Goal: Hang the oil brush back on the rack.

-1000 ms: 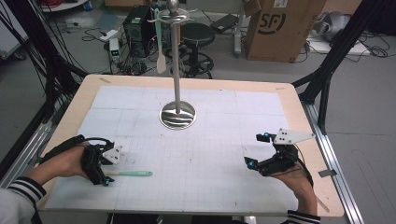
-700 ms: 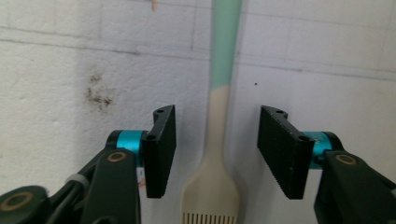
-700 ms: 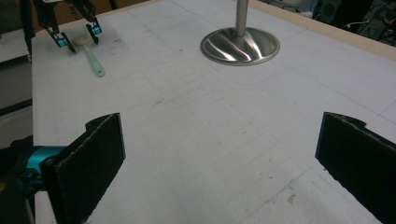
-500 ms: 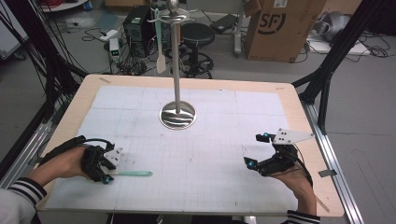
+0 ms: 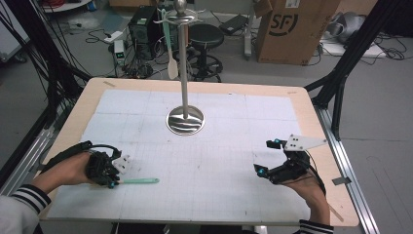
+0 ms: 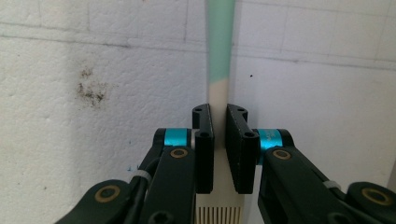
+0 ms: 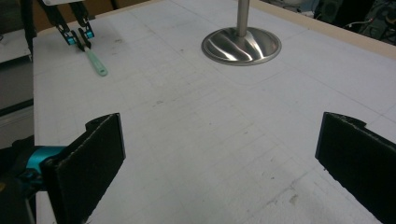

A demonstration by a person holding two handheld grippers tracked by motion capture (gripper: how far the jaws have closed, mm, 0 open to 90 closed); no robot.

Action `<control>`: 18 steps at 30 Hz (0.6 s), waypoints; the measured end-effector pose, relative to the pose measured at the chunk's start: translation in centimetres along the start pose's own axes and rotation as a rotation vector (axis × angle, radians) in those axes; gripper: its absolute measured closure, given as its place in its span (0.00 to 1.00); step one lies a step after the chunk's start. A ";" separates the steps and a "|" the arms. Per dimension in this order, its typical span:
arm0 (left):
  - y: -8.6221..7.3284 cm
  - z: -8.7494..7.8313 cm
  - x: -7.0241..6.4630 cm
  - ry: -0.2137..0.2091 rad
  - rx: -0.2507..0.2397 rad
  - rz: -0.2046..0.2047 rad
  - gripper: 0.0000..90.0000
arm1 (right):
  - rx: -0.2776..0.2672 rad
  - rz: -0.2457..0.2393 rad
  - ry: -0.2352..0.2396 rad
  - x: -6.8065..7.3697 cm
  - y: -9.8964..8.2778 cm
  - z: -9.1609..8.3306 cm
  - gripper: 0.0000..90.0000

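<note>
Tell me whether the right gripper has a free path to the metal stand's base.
Probably yes. The right gripper stands open, and bare mat lies between it and the stand's base. The green-handled utensil lies far off, clamped in the left gripper.

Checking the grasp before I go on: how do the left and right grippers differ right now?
The left gripper has just been closing its jaws and now clamps the brush by its cream neck; the right gripper has its jaws wide open with nothing between them. In the high view the left gripper points along the mat toward the middle, low over it, while the right is held off the mat in the hand. Both have black jaws with teal fittings.
</note>
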State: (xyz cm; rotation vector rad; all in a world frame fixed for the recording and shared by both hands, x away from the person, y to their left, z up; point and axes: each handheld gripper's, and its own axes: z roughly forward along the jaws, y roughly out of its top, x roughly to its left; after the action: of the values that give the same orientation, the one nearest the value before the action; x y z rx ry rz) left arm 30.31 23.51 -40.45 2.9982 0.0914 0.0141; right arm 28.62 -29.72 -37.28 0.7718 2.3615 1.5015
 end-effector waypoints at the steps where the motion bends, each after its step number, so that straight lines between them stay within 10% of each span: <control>1: 0.0 -0.1 0.0 -0.006 -0.003 0.006 0.91 | 0.000 0.000 -0.001 0.0 0.0 0.0 0.00; 18: 0.1 -6.7 0.5 0.063 -0.362 -0.107 0.91 | -0.002 -0.006 0.003 -0.1 0.1 0.1 0.00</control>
State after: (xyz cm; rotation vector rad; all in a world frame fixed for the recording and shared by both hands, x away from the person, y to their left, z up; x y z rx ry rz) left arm 30.68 24.42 -33.80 2.6281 0.2289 0.1029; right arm 28.78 -29.67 -37.25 0.7618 2.3621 1.5026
